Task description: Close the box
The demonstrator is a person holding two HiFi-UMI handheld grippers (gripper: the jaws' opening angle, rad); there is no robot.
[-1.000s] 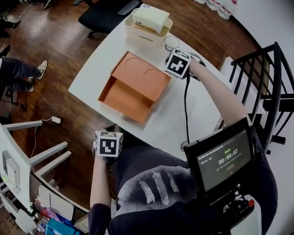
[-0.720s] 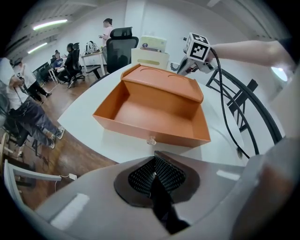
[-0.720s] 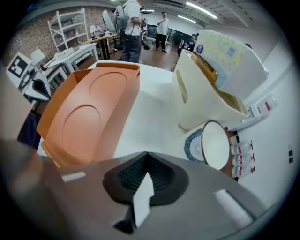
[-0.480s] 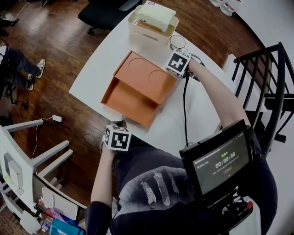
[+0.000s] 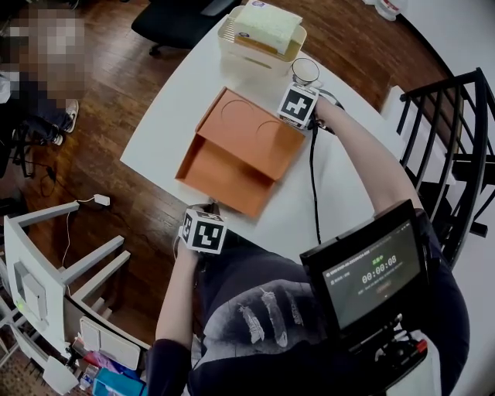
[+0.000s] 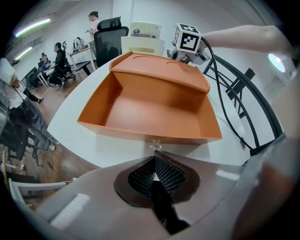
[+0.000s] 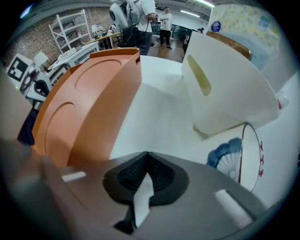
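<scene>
An orange box [image 5: 224, 168] lies on the white table [image 5: 166, 116]. Its orange lid [image 5: 254, 128] covers the far half, and the near half is uncovered, showing nothing inside. In the left gripper view the box [image 6: 150, 105] fills the middle, with the lid [image 6: 159, 70] raised at its back. My left gripper [image 5: 210, 209] hangs at the table's near edge, just short of the box's front wall, jaws shut and empty [image 6: 153, 152]. My right gripper [image 5: 288, 93] sits at the lid's far right corner, shut and empty [image 7: 146, 153], with the lid [image 7: 89, 103] to its left.
A white basket [image 5: 259, 48] holding a pale pack stands behind the box, with a blue-patterned cup [image 5: 305, 71] beside it. A black cable [image 5: 313, 178] trails over the table's right part. A black railing [image 5: 456, 131] stands right, an office chair [image 5: 178, 19] behind, white furniture [image 5: 62, 255] lower left.
My left gripper has come up and forward from below the table edge to the box's front wall. The right gripper has stayed by the lid's corner.
</scene>
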